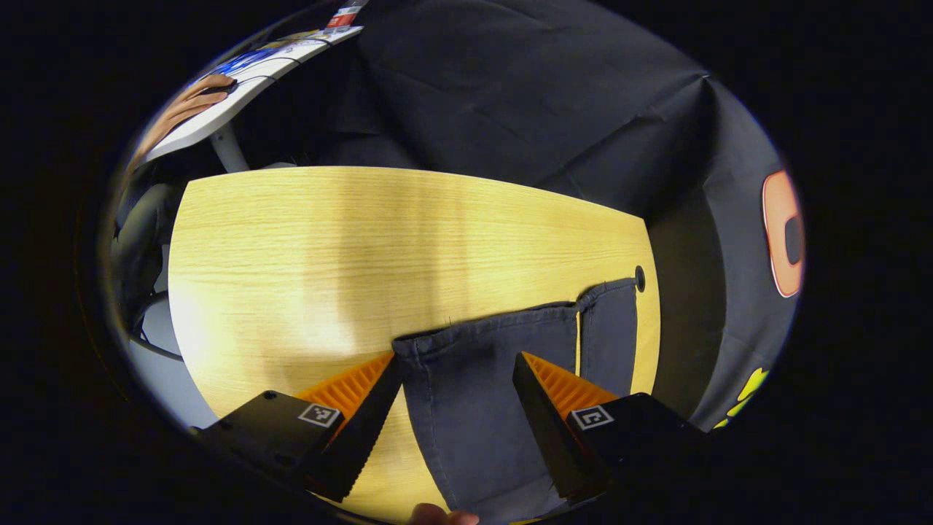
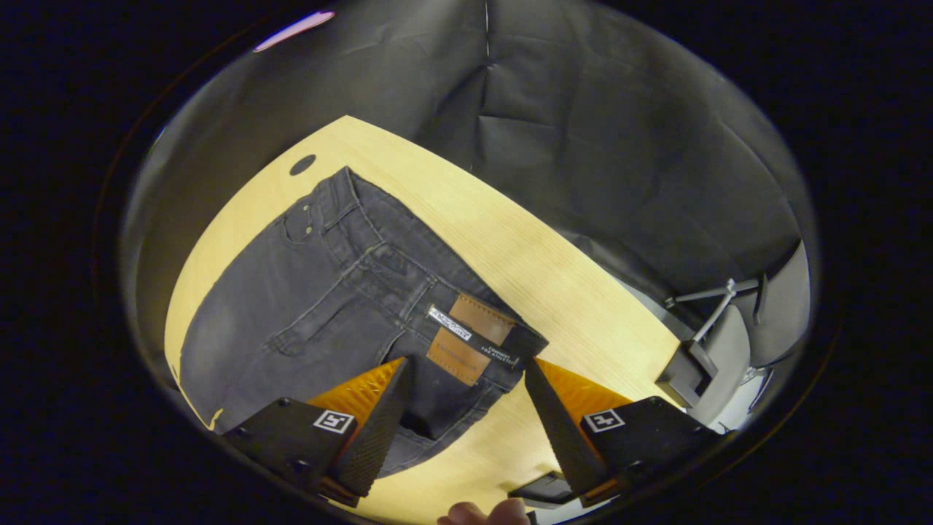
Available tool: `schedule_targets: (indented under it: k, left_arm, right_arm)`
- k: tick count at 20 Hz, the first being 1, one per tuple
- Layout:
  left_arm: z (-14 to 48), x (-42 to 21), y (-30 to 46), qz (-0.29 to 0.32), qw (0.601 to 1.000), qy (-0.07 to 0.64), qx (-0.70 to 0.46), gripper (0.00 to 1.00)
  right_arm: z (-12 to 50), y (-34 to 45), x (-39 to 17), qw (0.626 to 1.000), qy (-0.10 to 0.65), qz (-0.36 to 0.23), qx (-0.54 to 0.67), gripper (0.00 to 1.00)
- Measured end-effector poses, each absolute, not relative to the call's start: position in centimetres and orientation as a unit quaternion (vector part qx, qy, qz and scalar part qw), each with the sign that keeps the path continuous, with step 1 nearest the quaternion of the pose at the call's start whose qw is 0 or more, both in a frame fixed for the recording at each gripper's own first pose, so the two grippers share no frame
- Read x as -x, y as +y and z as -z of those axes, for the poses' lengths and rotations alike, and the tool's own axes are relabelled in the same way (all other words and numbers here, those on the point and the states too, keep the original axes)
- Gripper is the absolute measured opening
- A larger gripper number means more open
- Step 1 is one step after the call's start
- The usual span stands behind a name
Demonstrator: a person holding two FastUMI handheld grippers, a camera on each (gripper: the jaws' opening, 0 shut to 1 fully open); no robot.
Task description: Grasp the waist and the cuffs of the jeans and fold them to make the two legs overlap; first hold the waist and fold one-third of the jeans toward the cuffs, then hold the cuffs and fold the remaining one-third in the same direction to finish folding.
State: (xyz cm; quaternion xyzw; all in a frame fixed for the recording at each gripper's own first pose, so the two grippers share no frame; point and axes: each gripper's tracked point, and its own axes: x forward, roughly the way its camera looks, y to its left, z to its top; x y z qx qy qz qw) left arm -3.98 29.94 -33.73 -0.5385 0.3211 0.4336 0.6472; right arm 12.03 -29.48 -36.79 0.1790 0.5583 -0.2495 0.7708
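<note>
Count, left gripper view: one pair of jeans [image 1: 474, 408], two cuffs, one nearer [image 1: 485, 335] and one farther [image 1: 609, 292]; one wooden surface [image 1: 328, 248] with one round hole [image 1: 640, 278].

Count, right gripper view: one waistband [image 2: 379, 248], two brown tags [image 2: 466, 339], one chair [image 2: 729, 343].

Tongs: two sets, left [image 1: 455, 361], right [image 2: 466, 364].

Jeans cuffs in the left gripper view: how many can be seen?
2. The near cuff lies just ahead of the open left tongs; the far cuff lies beside it, near the table's right edge.
</note>
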Motion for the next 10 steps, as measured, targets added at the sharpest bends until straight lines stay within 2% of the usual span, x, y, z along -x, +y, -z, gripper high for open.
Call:
schedule_targets:
  k: [5,8,9,10]
  left_arm:
    - [33.7,3.7,30.0,-0.435,0.642,0.322,0.543,1.0]
    - [33.7,3.5,30.0,-0.435,0.638,0.318,0.549,1.0]
    - [33.7,3.5,30.1,-0.436,0.638,0.317,0.55,0.98]
    - [33.7,3.4,30.1,-0.436,0.638,0.317,0.55,0.98]
  right_arm:
    - [37.6,-29.6,-12.2,0.764,0.556,0.275,-0.176,0.96]
    - [36.6,-30.2,-11.8,0.766,0.542,0.293,-0.182,0.99]
    - [36.5,-30.3,-11.5,0.765,0.541,0.297,-0.184,0.96]
    - [36.7,-30.6,-11.2,0.762,0.542,0.3,-0.187,0.98]
